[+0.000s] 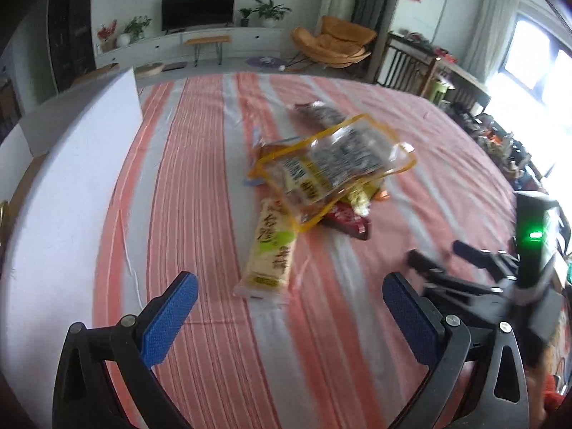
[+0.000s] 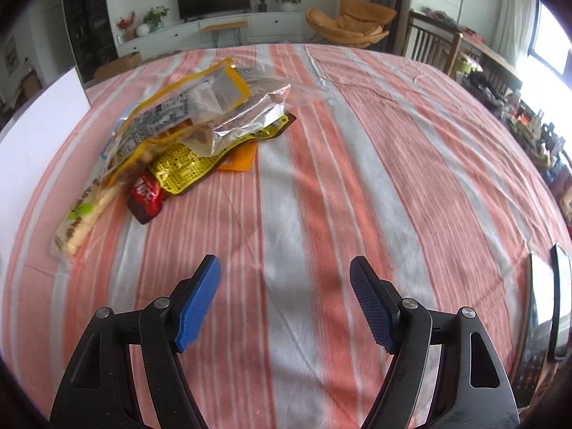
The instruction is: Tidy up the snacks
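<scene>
While both units hover empty, step is approach: left hand-held gripper [image 1: 290, 287] jaws apart, right hand-held gripper [image 2: 285, 273] likewise. Snack pile [image 1: 332, 171] ahead of left. Advance, clamp nearest cracker pack [image 1: 270, 254].

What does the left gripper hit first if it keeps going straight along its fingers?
Most likely the pale cracker packet, the nearest snack lying lengthwise ahead of the open left gripper on the striped cloth. The yellow-edged clear bag sits beyond it. Height above the cloth is unclear.
</scene>
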